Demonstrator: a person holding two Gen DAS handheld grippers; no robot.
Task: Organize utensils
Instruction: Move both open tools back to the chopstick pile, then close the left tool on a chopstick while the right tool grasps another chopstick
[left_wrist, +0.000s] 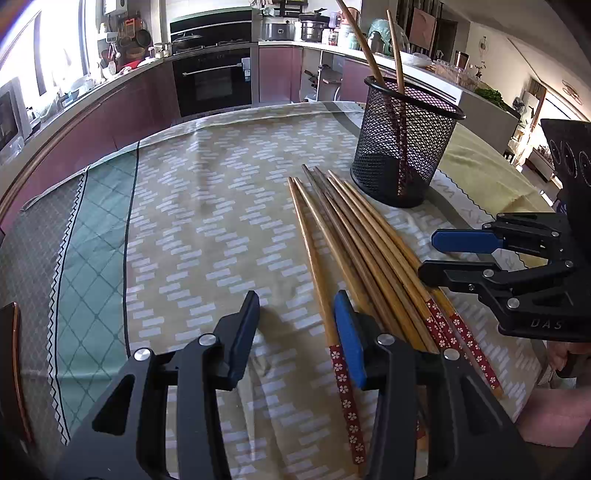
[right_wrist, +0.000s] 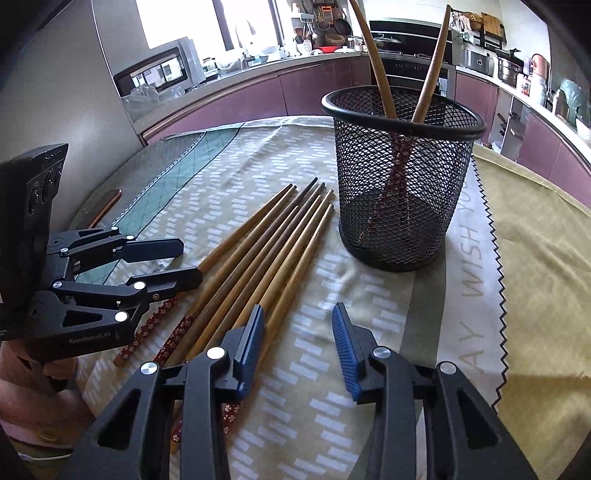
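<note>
Tablecloth (left_wrist: 207, 229) bare left of chopsticks (left_wrist: 354, 251)

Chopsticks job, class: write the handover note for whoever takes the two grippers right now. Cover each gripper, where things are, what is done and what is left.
Left gripper: open, empty, low over the decorated ends of the loose chopsticks, at the outermost one.
Right gripper: open, empty, low at the opposite edge of the same bundle.
Mesh holder: upright on the tablecloth, just past the bundle's tips.
Done: two chopsticks stand in the holder.
Left: the bundle on the cloth, seven or eight, must go into the holder. Nothing is gripped yet.
</note>
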